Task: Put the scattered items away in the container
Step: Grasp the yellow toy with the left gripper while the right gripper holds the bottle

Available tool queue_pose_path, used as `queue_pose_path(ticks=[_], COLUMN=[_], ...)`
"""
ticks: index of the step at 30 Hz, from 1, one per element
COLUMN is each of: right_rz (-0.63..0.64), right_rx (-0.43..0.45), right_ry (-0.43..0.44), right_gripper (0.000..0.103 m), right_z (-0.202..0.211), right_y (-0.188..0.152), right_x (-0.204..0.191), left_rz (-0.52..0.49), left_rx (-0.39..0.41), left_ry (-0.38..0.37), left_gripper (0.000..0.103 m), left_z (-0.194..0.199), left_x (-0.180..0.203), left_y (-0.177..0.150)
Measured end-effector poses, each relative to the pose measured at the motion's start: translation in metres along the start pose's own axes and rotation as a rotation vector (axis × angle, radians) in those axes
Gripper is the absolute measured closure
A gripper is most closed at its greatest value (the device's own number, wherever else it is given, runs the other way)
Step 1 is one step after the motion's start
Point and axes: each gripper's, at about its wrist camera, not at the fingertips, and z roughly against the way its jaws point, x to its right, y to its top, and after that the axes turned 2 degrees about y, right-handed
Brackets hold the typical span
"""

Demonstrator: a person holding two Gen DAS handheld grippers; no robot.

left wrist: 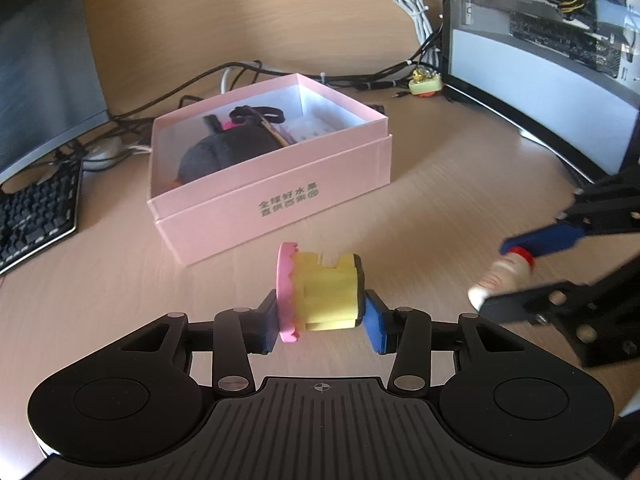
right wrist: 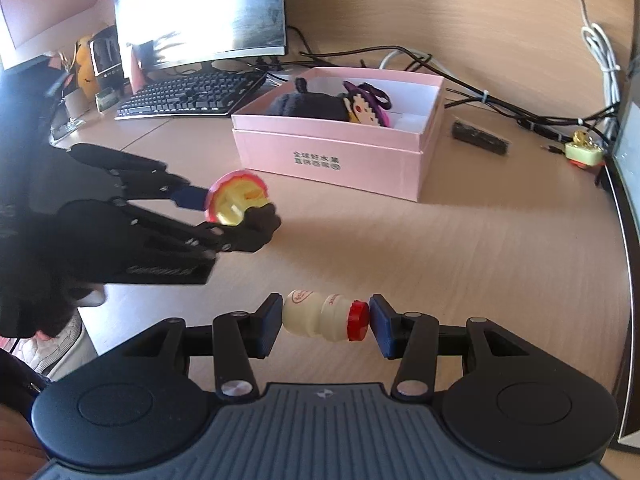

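Note:
My left gripper (left wrist: 322, 322) is shut on a yellow toy cake with a pink frilled top (left wrist: 320, 292), held sideways just above the desk. The same gripper (right wrist: 236, 204) and cake (right wrist: 236, 200) show at the left of the right wrist view. My right gripper (right wrist: 322, 324) is shut on a small cream bottle with a red cap (right wrist: 326, 316), lying crosswise between the blue pads; that bottle (left wrist: 500, 276) appears at the right of the left wrist view. The pink box (left wrist: 276, 196) stands open beyond both grippers, and it (right wrist: 340, 152) holds a dark plush and other small items.
A black keyboard (right wrist: 192, 94) and a monitor (right wrist: 200, 8) stand left of the box. Cables (left wrist: 360, 76) run behind it. A small yellow-green trinket (right wrist: 584, 154) and a black bar (right wrist: 480, 142) lie at the right. A computer case (left wrist: 540, 48) bounds the right side.

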Motion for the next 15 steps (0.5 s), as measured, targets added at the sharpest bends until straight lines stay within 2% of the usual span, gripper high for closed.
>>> queue_pose_path(ticks=[8, 15], right_rz=[0.046, 0.078], right_rx=[0.0, 0.013], right_ry=[0.007, 0.005], right_gripper=[0.056, 0.056], right_z=[0.0, 0.002], right_y=[0.011, 0.026], right_x=[-0.011, -0.019], left_rz=[-0.015, 0.01], left_rx=[-0.027, 0.009], left_ry=[-0.039, -0.053], left_gripper=[0.056, 0.056], left_z=[0.031, 0.044], left_x=[-0.01, -0.019], left_y=[-0.017, -0.012])
